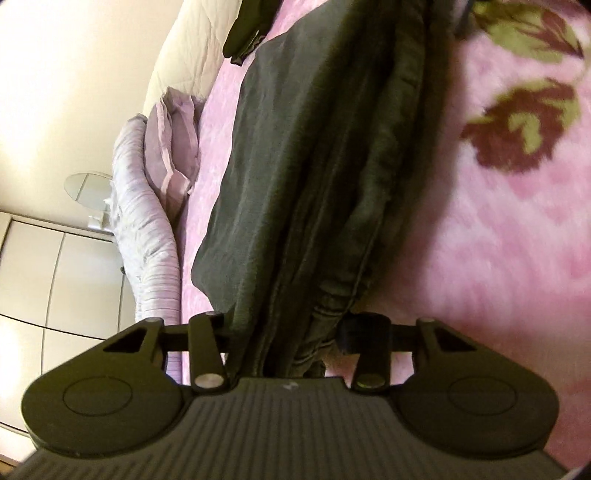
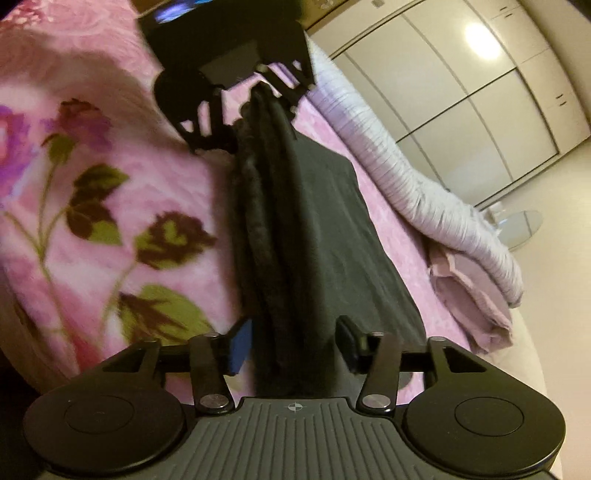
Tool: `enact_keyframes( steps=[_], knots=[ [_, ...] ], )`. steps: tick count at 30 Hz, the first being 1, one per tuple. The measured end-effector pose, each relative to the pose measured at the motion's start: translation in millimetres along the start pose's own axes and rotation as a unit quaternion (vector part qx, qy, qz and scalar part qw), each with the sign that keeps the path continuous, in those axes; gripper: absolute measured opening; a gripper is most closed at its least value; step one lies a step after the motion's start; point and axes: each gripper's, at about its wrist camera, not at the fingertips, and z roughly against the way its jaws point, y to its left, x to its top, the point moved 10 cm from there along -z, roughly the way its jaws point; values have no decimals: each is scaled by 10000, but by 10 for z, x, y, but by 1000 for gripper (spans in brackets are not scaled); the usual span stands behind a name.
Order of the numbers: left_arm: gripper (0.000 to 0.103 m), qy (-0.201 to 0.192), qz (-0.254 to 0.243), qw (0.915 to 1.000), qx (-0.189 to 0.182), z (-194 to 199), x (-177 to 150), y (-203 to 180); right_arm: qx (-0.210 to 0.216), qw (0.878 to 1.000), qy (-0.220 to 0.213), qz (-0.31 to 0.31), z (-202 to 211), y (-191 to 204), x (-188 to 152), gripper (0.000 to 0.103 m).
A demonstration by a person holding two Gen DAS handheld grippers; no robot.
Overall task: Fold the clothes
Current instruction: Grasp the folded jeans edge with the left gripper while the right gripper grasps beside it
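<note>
Two claws hold one dark garment stretched between them above the bed. Nearest, the left claw (image 1: 288, 332) is closed on a bunched end of the dark garment (image 1: 303, 155), the seamed cloth gathered between its fingers. From there the cloth runs straight ahead in long folds to the right claw (image 1: 243, 33), seen small at the far end. The right claw (image 2: 293, 341) likewise grips its own end, a thick roll of the garment (image 2: 280, 229) pinched between the blue pad and the black one; ahead of it the left claw (image 2: 255, 92) clamps the opposite end. Below the cloth lies the pink floral blanket (image 2: 110, 192). Beyond, to the right claw's right, sit a folded lilac cloth (image 2: 476, 295), a ribbed lilac roll (image 2: 424, 192) and white wardrobe doors (image 2: 480, 96).
</note>
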Motion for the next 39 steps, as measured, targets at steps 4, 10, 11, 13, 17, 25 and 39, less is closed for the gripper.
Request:
enact_keyframes(
  steps=[4,10,11,13,17,25,39],
  knots=[
    [38,59,38,9999,-109,87,16,64,-374,9983,114,430,-267,-35,-68,54],
    [38,273,374,9982,-385,390,144,-86,-175,9988,285,359,-387,-192,-206,50],
    [38,317,396,9980,-385,406,152,-103,-159,9987,273,387,-391,-185,-225,48],
    [38,385,465,9975,-375,385,185,-101,-141,9986,259,430,-400,-178,-252,48],
    [38,442,497,9970,-393,358,197,-86,-135,9985,286,452,-427,-206,-264,48],
    [38,434,515,9967,-459,340,152,-115,-151,9982,261,513,-494,-236,-278,48],
    [39,374,449,9976,-383,481,52,-238,-64,9974,368,609,-556,-313,-262,30]
  ],
)
